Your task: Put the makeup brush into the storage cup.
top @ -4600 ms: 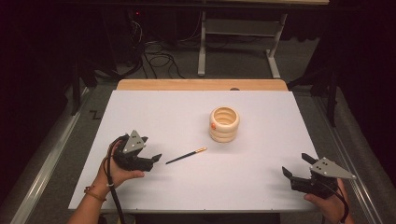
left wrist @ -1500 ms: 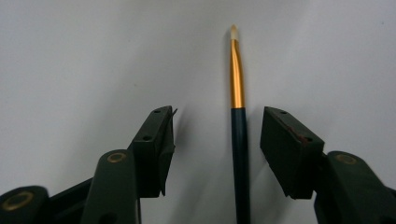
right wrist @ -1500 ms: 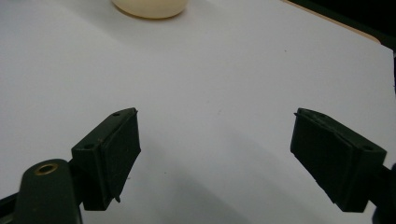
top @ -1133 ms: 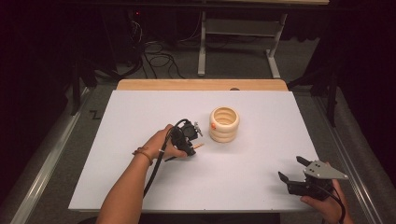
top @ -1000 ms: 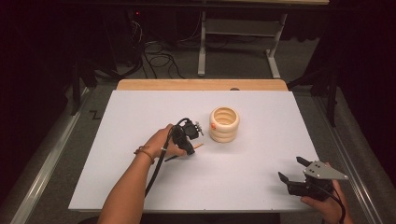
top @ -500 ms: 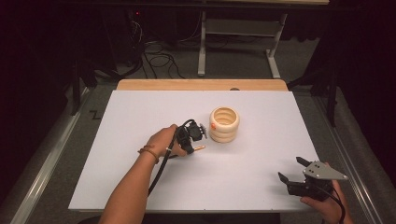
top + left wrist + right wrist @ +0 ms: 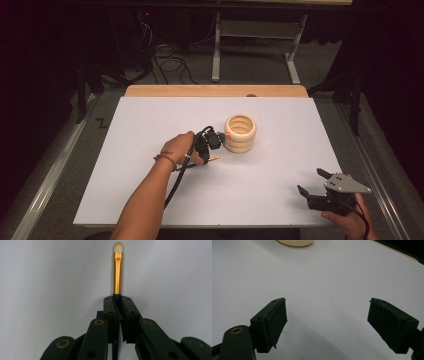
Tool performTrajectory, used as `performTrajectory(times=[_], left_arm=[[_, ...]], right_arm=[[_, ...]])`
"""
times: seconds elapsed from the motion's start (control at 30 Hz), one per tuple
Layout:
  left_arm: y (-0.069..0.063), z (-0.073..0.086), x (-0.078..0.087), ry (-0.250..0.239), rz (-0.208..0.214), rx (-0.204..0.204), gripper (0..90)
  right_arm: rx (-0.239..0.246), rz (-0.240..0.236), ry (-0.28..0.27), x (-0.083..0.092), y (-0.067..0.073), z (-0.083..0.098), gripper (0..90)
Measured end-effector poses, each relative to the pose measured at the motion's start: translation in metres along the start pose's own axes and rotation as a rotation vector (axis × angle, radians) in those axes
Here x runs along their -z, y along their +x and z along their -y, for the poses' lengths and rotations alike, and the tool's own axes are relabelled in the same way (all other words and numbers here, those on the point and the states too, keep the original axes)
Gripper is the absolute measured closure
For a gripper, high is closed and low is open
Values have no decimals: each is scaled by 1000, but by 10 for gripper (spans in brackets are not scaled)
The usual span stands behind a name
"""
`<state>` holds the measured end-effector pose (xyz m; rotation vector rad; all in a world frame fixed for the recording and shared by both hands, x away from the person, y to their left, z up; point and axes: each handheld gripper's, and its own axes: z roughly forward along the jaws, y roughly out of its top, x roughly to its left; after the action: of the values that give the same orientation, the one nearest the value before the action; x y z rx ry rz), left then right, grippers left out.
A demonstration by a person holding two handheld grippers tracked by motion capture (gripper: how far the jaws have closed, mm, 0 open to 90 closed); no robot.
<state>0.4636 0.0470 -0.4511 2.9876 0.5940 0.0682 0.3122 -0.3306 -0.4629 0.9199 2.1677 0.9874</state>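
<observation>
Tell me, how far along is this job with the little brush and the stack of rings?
Done: the left gripper has the brush clamped between its fingers, off the white table, beside the stack of wooden rings. In hand: it carries the brush there. Left, at a guess: putting the brush into the stack. The right gripper waits open at the near right edge.

A white table (image 7: 150, 200) lies on a tan wooden board (image 7: 215, 90) that shows as a strip along its far edge. Beyond it, on the grey floor, black cables (image 7: 165, 55) lie in a tangle at far left, and a pale metal frame (image 7: 255, 35) stands at far centre.
</observation>
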Motion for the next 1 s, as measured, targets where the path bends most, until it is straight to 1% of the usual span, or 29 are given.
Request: performTrajectory(times=[0.03, 0.1, 0.17, 0.23, 0.33, 0.37, 0.4, 0.43, 0.47, 0.5, 0.57, 0.67, 0.7, 0.8, 0.83, 0.87, 0.93, 0.97, 1.0], left_arm=[[0, 2, 0, -11, -3, -1, 834], [0, 7, 1, -48, -3, 4, 835], [-1, 14, 1, -93, -5, 6, 835], [-1, 19, 1, -132, -6, 6, 835], [-1, 28, 4, -195, -17, 31, 834], [-1, 32, 6, -224, -25, 42, 835], [-1, 34, 8, -243, -26, 45, 834], [-1, 38, 10, -271, -23, 50, 834], [-2, 41, 12, -289, -32, 56, 835], [-3, 43, 14, -300, -48, 56, 835], [-4, 48, 16, -330, -40, 57, 835], [-7, 53, 20, -375, -59, 62, 834], [-8, 56, 21, -395, -66, 64, 835], [-11, 60, 24, -422, -95, 67, 835], [-11, 62, 26, -446, -105, 69, 835], [-11, 62, 26, -446, -105, 69, 834], [-12, 66, 29, -479, -109, 83, 835], [-12, 67, 29, -486, -110, 85, 834], [-12, 69, 31, -506, -115, 89, 835]], right_arm=[[-4, 1, -3, 0, -1, 0, 167], [-18, 4, -3, 1, -1, 1, 167], [-17, 2, -9, 1, -2, 1, 167], [-14, 4, -3, 1, -1, 1, 167], [-18, 3, -4, 2, -1, 1, 167], [-18, 7, -3, 2, -1, 1, 167], [-17, 6, -4, 2, -2, 0, 167], [-20, 6, -5, 2, -1, 1, 167], [-20, 8, -2, 2, -1, 1, 167], [-20, 8, -2, 2, -1, 1, 167], [-21, 8, -2, 2, -1, 1, 167], [-20, 10, -9, 2, -2, 0, 167], [-16, 11, -7, 3, -2, 0, 167], [-27, 6, -12, 3, -2, 0, 166], [-26, 9, -17, 3, -3, 0, 166], [-26, 9, -17, 3, -3, 0, 166], [-33, 18, -17, 4, -3, 0, 166], [-35, 20, -17, 4, -4, 0, 166], [-43, 24, -19, 4, -4, 0, 166]])
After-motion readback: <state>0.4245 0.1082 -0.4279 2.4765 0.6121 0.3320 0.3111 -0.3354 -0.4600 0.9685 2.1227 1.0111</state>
